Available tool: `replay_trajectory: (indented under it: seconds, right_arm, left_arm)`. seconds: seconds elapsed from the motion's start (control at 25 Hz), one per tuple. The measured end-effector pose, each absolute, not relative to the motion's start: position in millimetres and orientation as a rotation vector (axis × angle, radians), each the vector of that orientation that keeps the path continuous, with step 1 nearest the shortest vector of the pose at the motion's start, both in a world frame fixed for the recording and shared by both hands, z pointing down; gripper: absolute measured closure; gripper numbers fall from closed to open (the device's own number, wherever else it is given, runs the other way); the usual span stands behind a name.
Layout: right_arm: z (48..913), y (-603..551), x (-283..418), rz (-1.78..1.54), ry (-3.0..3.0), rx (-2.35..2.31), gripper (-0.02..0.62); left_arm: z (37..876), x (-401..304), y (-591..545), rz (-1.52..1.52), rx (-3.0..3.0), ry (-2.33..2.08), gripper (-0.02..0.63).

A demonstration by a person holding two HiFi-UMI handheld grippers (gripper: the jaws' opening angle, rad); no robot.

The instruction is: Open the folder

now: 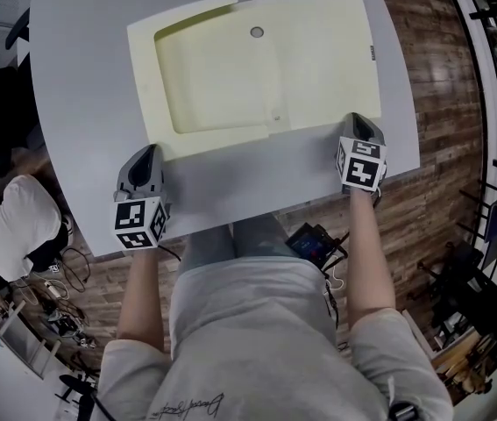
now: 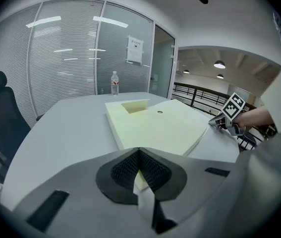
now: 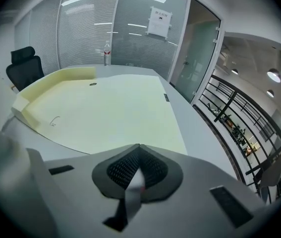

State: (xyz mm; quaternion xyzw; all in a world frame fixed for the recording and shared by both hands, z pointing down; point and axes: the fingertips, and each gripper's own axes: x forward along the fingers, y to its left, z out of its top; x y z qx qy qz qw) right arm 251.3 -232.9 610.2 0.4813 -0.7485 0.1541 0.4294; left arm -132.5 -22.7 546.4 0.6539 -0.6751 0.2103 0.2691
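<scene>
A pale yellow folder (image 1: 257,60) lies flat and closed on the grey table (image 1: 81,86), with a small round button (image 1: 257,32) on its cover. My left gripper (image 1: 149,152) sits at its near left corner. In the left gripper view the jaws (image 2: 139,150) are shut, and the corner of the folder (image 2: 155,125) shows between the pads. My right gripper (image 1: 358,121) is at the near right corner. In the right gripper view its jaws (image 3: 139,147) are shut where the thin edge of the folder (image 3: 105,108) runs in between the tips.
A water bottle (image 2: 114,83) stands at the table's far end. A black office chair (image 3: 24,66) is at the left side. The table's near edge (image 1: 257,213) runs just behind both grippers. A wood floor with cables and gear lies below.
</scene>
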Motion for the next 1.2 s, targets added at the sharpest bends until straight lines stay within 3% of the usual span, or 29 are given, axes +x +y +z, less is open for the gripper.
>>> replay_trajectory:
  seconds: [1.2]
  right_arm:
    - [560.6,-234.6,245.5,0.376,-1.93,1.337,0.572]
  left_arm:
    - [530.6,-131.2,-35.5,0.586,1.915,-1.684,0.597]
